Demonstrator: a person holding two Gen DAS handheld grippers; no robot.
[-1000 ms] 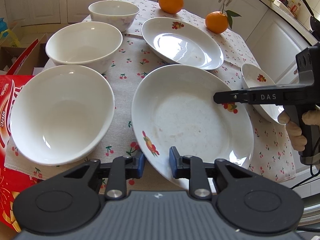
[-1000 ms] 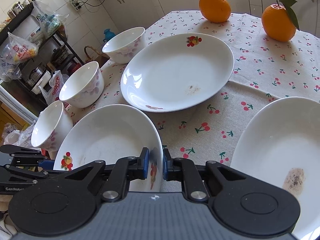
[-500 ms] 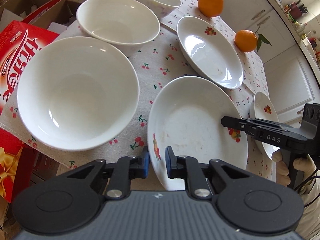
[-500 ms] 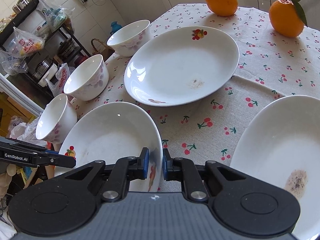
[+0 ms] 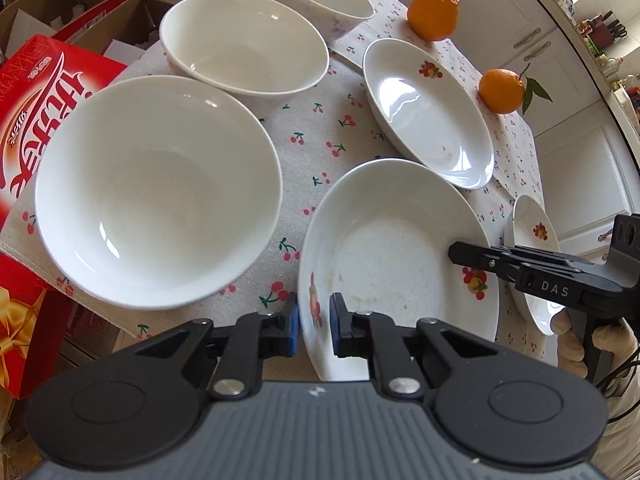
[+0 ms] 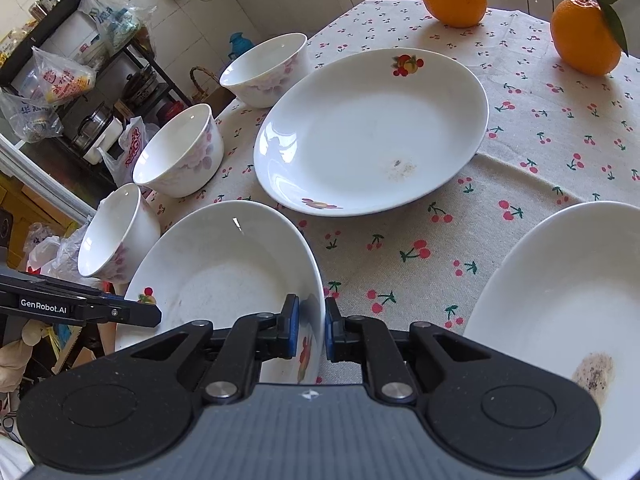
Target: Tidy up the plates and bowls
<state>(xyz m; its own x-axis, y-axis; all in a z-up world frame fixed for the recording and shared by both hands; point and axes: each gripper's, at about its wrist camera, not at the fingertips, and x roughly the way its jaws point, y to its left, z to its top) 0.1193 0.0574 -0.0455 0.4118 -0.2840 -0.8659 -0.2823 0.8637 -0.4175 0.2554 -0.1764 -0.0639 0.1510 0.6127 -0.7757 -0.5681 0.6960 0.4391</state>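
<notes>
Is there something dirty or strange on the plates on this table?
Yes. The plate at the right edge has a dark, speckled food stain near its rim. The middle plate has a fainter brown smudge. The plate gripped at both rims looks smeared.

Left wrist view: near rim of the held plate hidden behind the hand-held gripper's body. Small plate at right partly covered by the other hand-held gripper. Red box cut off by left edge; its print not legible.

Right wrist view: plate at right cut off by right edge. Nearest bowl partly hidden behind held plate rim. Shelf clutter at upper left too small to identify.
</notes>
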